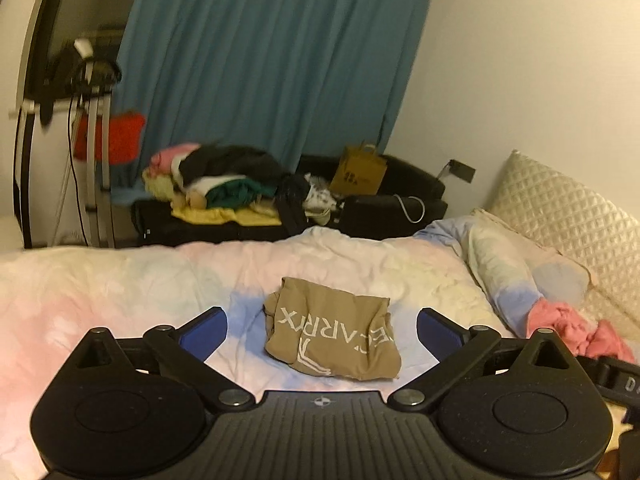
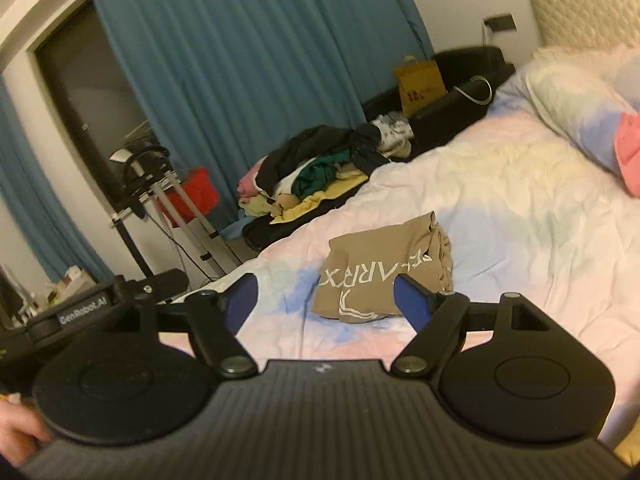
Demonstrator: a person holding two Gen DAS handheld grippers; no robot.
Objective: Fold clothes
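Readable text: a garment print and one device label

White capital letters are printed on the folded tan garment (image 1: 332, 328) at lower centre of the left wrist view; upside down, "ARRX" is made out clearly, the rest being creased and only partly legible, with a white line emblem beneath. In the right wrist view a small plate on the black device (image 2: 82, 307) at lower left is read as "GenRobot.AI". Dark print on the brown paper bag (image 1: 360, 172) is too blurred to be read.

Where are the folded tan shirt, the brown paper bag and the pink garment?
Folded tan shirt (image 1: 332, 330), left wrist view, its lettered top.
Brown paper bag (image 1: 359, 175), left wrist view, its front.
Pink garment (image 1: 576, 330), left wrist view, its crumpled middle.
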